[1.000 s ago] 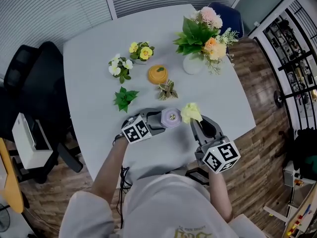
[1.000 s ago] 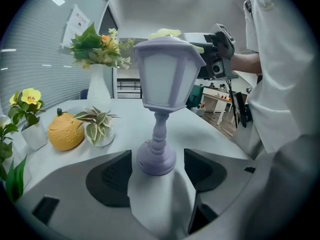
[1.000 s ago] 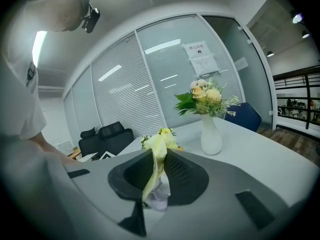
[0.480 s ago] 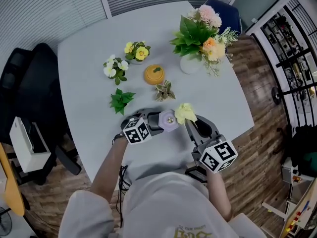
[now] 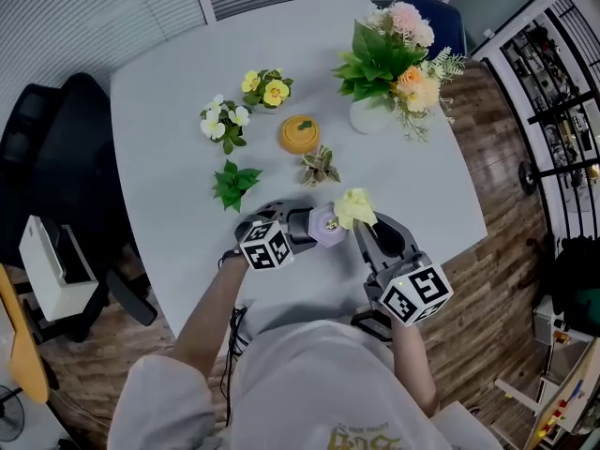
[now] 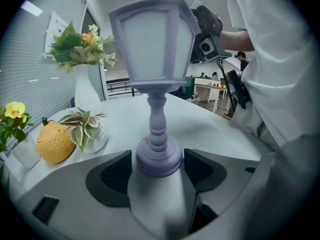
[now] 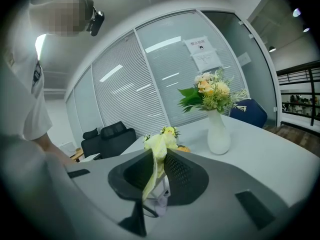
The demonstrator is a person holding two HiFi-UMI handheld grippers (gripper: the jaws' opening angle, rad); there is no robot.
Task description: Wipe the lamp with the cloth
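A small lilac lantern-shaped lamp (image 5: 325,225) stands near the front edge of the white table (image 5: 169,82). In the left gripper view the lamp (image 6: 155,59) rises upright straight ahead. My left gripper (image 5: 314,226) is shut on its round base (image 6: 159,156), one jaw on each side. A pale yellow cloth (image 5: 354,208) is bunched against the right side of the lamp's top. My right gripper (image 5: 362,225) is shut on the cloth (image 7: 159,149), which sticks up from between the jaws. The right gripper view does not show the lamp.
A white vase of flowers (image 5: 394,54) stands at the back right. An orange fruit ornament (image 5: 298,134), a small striped plant (image 5: 320,168), a green sprig (image 5: 232,184) and two little flower pots (image 5: 225,122) lie beyond the lamp. A black chair (image 5: 56,148) is at the left.
The cloth in my right gripper has shifted a little closer to the lamp's top. My left gripper keeps its hold on the base. The head camera has moved slightly.
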